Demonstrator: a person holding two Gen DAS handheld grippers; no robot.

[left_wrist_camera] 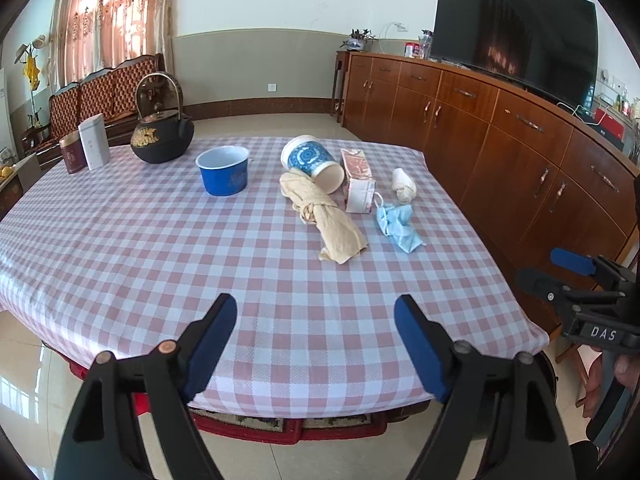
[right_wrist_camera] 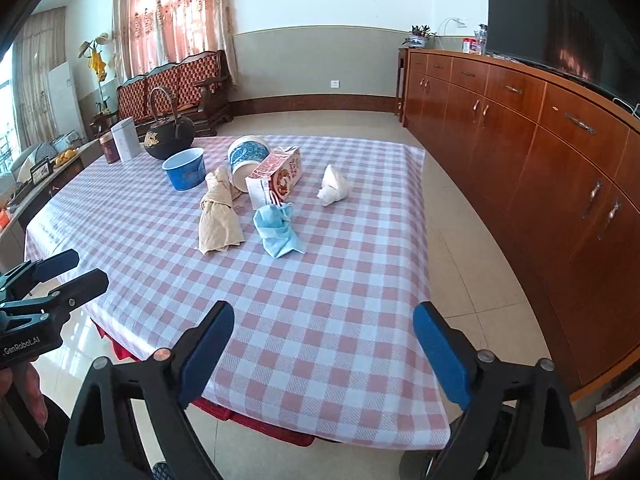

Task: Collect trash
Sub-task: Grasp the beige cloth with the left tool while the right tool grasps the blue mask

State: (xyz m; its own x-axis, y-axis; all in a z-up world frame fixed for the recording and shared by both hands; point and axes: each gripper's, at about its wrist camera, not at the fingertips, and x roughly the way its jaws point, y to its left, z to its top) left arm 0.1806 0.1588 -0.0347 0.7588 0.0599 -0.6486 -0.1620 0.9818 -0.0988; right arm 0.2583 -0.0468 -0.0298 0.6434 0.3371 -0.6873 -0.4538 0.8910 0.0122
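Trash lies on the checked tablecloth (left_wrist_camera: 160, 240): a tipped blue-patterned paper cup (left_wrist_camera: 310, 160), a beige crumpled cloth (left_wrist_camera: 324, 216), a red-and-white carton (left_wrist_camera: 358, 184) on its side, a blue face mask (left_wrist_camera: 396, 226) and a white paper wad (left_wrist_camera: 403, 185). My left gripper (left_wrist_camera: 316, 344) is open over the table's near edge, nothing between its blue pads. In the right wrist view the cup (right_wrist_camera: 248, 156), cloth (right_wrist_camera: 219, 216), carton (right_wrist_camera: 276, 176), mask (right_wrist_camera: 278, 230) and wad (right_wrist_camera: 334, 186) appear again. My right gripper (right_wrist_camera: 324, 354) is open over the near corner, holding nothing.
A blue bowl (left_wrist_camera: 224, 174), a black iron teapot (left_wrist_camera: 162, 136) and two tins (left_wrist_camera: 86, 148) stand at the far left of the table. A long wooden sideboard (left_wrist_camera: 500, 136) with a TV (left_wrist_camera: 516, 36) runs along the right. A bench sits by the curtains.
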